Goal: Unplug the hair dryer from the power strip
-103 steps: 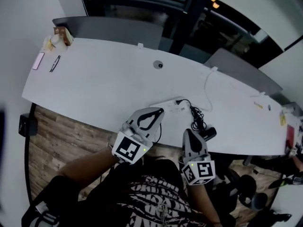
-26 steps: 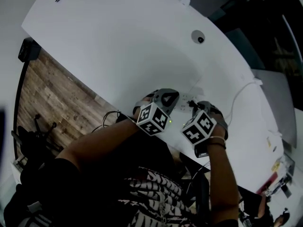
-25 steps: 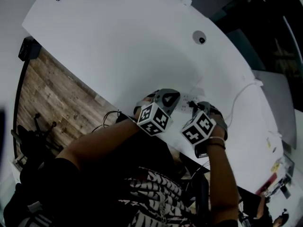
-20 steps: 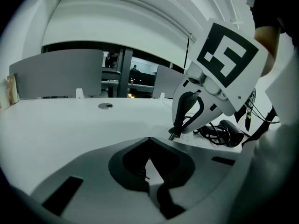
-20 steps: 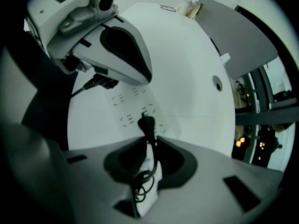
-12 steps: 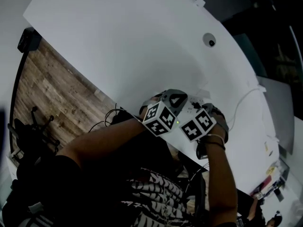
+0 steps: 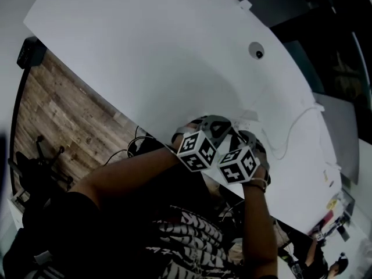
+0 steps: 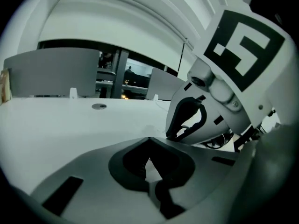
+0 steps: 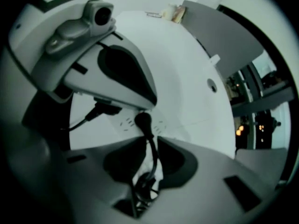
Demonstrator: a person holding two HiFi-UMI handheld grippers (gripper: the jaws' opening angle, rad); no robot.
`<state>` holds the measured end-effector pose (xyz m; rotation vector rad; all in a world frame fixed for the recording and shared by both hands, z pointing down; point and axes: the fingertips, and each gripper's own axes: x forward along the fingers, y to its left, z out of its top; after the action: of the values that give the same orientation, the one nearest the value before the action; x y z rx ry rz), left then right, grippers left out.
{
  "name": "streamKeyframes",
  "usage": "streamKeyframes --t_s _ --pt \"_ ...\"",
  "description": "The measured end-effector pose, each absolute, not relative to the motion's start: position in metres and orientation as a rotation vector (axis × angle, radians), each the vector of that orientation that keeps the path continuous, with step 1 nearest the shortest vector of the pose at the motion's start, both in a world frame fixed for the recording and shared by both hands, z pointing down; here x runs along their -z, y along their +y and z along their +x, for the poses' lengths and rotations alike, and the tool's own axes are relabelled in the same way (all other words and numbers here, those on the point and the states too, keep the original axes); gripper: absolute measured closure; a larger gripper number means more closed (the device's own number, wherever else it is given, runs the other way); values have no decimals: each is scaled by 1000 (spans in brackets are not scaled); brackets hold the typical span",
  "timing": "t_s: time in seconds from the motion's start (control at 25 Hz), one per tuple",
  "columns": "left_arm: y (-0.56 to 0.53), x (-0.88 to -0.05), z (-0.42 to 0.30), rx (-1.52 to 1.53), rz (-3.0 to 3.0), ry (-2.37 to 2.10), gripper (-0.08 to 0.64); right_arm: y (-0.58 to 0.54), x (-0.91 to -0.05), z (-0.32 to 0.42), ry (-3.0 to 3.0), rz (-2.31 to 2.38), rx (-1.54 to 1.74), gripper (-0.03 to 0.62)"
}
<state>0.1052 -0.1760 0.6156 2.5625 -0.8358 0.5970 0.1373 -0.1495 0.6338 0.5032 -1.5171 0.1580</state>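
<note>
Our right gripper (image 9: 150, 143) has slid in beside the shut left gripper (image 7: 213, 127) over the power strip (image 9: 122, 123) and pinches the black cord (image 9: 152, 149) just behind the plug (image 9: 142, 119), seemingly still in the strip, so pulling comes next.

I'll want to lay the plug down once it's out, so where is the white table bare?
Bare: the wide stretch of white table left of the round grey grommet, down to the near edge. Crowded: around the white power strip, where the left tool and right tool meet over the black cord, and the thin white cable looping right of them.
</note>
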Motion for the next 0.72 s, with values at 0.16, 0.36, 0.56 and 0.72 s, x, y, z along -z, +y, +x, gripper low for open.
streamKeyframes --t_s 0.16,0.36,0.56,0.72 --pt "-168 -620 108 -670 2615 -770 532 -144 -610 150 -1725 772 -376 459" --pt "-166 -623 105 -653 2588 -712 532 -120 -574 136 -2055 1155 -1217 459" --pt "-164 -625 106 -696 2613 -666 532 -139 -596 134 -2177 1362 -1835 471" --pt "-163 -628 108 -752 2640 -669 532 -152 -603 130 -2261 1463 -1936 471"
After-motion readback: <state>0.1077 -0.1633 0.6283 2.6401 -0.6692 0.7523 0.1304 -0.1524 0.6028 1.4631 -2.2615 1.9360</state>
